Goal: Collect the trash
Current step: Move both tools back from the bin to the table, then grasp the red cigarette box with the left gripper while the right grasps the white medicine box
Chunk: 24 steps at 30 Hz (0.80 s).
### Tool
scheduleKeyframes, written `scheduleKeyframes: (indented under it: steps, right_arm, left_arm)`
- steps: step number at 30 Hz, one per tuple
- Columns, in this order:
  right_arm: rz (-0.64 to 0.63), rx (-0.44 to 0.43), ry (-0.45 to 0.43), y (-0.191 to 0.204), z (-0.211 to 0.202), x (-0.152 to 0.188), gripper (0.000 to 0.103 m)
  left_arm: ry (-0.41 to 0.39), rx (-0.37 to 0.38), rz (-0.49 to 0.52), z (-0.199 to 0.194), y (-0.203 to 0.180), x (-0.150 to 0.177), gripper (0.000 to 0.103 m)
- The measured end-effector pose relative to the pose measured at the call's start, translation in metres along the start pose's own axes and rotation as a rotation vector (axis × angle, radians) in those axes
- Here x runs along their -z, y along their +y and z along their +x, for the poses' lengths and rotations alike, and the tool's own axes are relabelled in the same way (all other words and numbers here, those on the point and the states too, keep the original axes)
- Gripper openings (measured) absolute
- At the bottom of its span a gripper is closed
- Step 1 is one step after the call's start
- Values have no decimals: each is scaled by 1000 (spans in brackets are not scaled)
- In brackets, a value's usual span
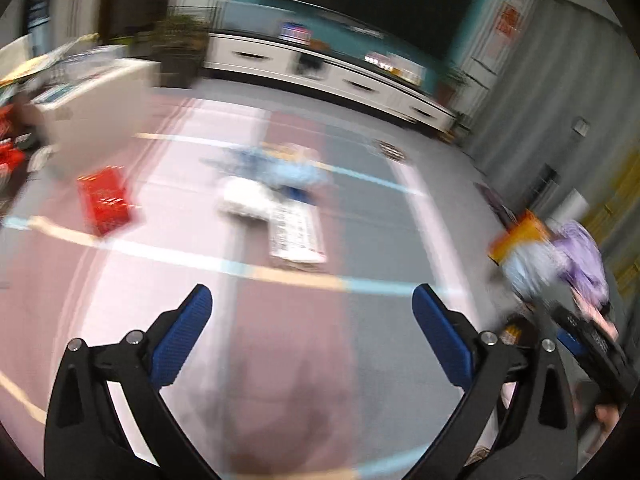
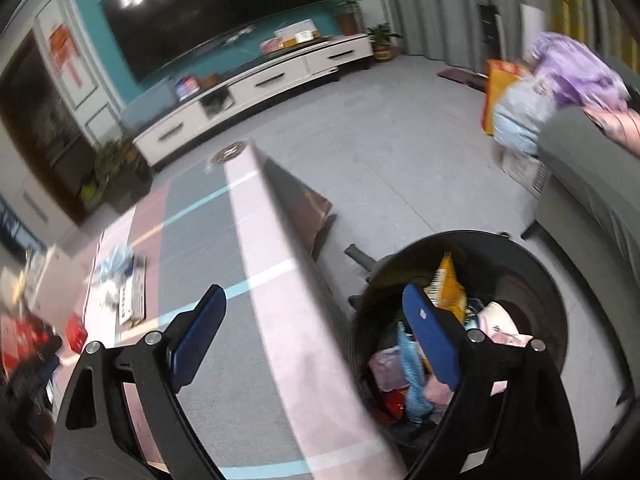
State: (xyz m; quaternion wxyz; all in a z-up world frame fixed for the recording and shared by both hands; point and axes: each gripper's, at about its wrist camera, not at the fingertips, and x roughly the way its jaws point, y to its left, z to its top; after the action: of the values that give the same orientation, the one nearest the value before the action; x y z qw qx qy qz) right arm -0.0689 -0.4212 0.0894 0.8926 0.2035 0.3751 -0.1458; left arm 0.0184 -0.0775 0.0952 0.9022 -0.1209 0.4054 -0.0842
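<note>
Both hand-held grippers, left and right, stand spread and empty; lower right of the right view, a black bin holds wrappers.

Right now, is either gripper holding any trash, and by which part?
Nothing is held. The left gripper and the right gripper both stand open and empty. The trash bin already holds wrappers, beside the right gripper.

Left gripper jaws wide apart, nothing between, angled downward. Right gripper same: jaws spread, empty, angled downward.
</note>
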Motion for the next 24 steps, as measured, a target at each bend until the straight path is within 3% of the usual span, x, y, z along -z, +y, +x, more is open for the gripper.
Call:
scheduleKeyframes:
  steps: [3, 6, 8, 11, 14, 17, 21, 24]
  right_arm:
    - [-40, -1, 9, 22, 10, 4, 88]
    - [-85, -7, 31, 51, 23, 9, 88]
    - [-163, -19, 54, 80, 33, 13, 88]
    - [-288, -78, 96, 136, 55, 18, 79]
    - [-339, -109, 142, 179, 78, 19, 63]
    - [-365, -146, 207, 225, 113, 14, 55]
    - [-413, -129, 262, 267, 151, 18, 51]
    - [-453, -95, 277, 286, 174, 22, 50]
  left_arm:
    - [-21, -144, -122, 5, 73, -27, 100]
    - [-17, -219, -231, 15, 125, -46, 100]
    - [-3, -261, -246, 27, 144, -56, 100]
    - [5, -288, -220, 43, 153, -67, 100]
    - [38, -305, -203, 66, 155, -74, 100]
    - [73, -318, -220, 83, 162, -71, 98]
    - [83, -328, -259, 95, 173, -71, 92]
    - [106, -320, -290, 104, 182, -71, 78]
